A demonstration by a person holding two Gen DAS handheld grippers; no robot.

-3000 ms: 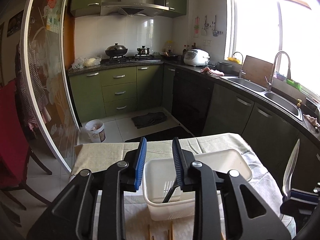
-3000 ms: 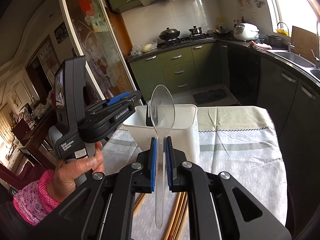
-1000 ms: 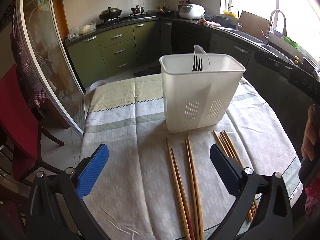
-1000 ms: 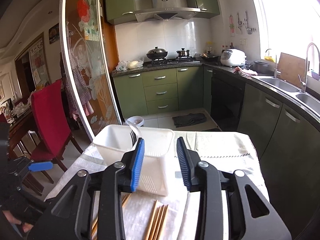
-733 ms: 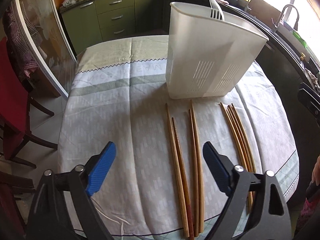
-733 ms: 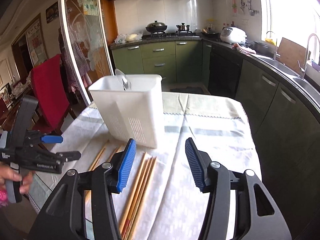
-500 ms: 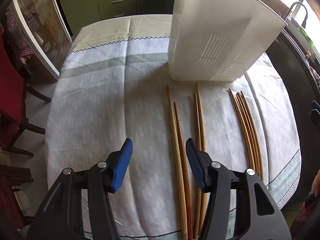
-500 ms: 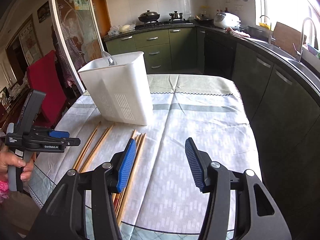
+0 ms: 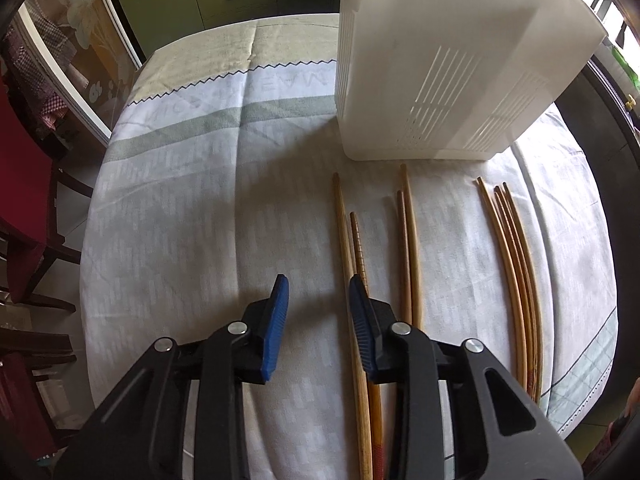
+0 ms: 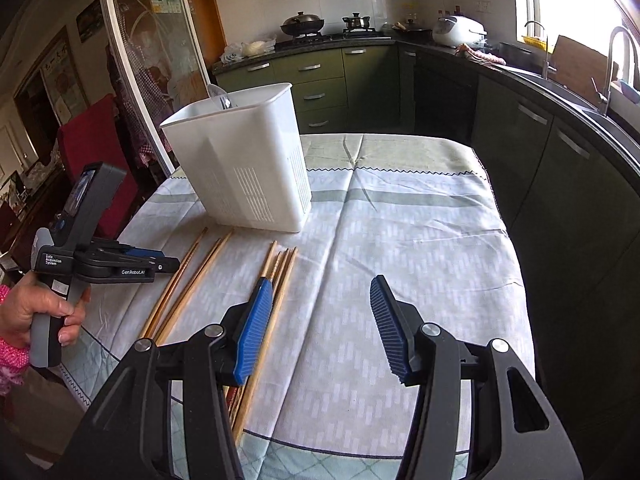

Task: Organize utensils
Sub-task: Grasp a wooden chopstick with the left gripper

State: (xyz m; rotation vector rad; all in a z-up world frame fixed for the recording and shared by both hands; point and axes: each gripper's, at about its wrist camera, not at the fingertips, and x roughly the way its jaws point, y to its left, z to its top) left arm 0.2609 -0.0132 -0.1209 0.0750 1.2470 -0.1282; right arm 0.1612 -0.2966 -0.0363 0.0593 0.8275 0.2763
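The white slotted plastic utensil holder [image 10: 248,168] stands upright on the counter [image 10: 420,240], which is covered by a pale grey-and-green patterned cloth, toward the counter's far edge in the left-wrist view. A clear plastic spoon [image 10: 216,94] and the tines of a fork [image 10: 226,102] show above its rim at the back corner. Brown wooden chopsticks lie flat on the cloth between the holder and the near edge, in three groups with tips pointing toward the holder: a left pair [image 9: 346,240], a middle pair [image 9: 408,240] just beside it, and a bundle of four or so [image 9: 516,264] well apart toward the counter's right edge. The left tongs [image 9: 318,292] point steeply down at the cloth, their blue pads closing; the gap between them stands over bare cloth, with the left pair of chopsticks running under the right-hand pad, and no pad presses on any stick. In the right-wrist view the left tongs [image 10: 160,266] are carried by a hand [image 10: 28,308] with a pink patterned sleeve, near the counter's left edge. The right tongs [image 10: 320,312] are parted about half way, holding nothing; their left pad sits over the bundle of chopsticks, while the gap between the pads frames bare cloth. A red chair [image 10: 88,148] stands off the counter's left edge, and green kitchen cabinets [image 10: 312,80] lie beyond the far edge.
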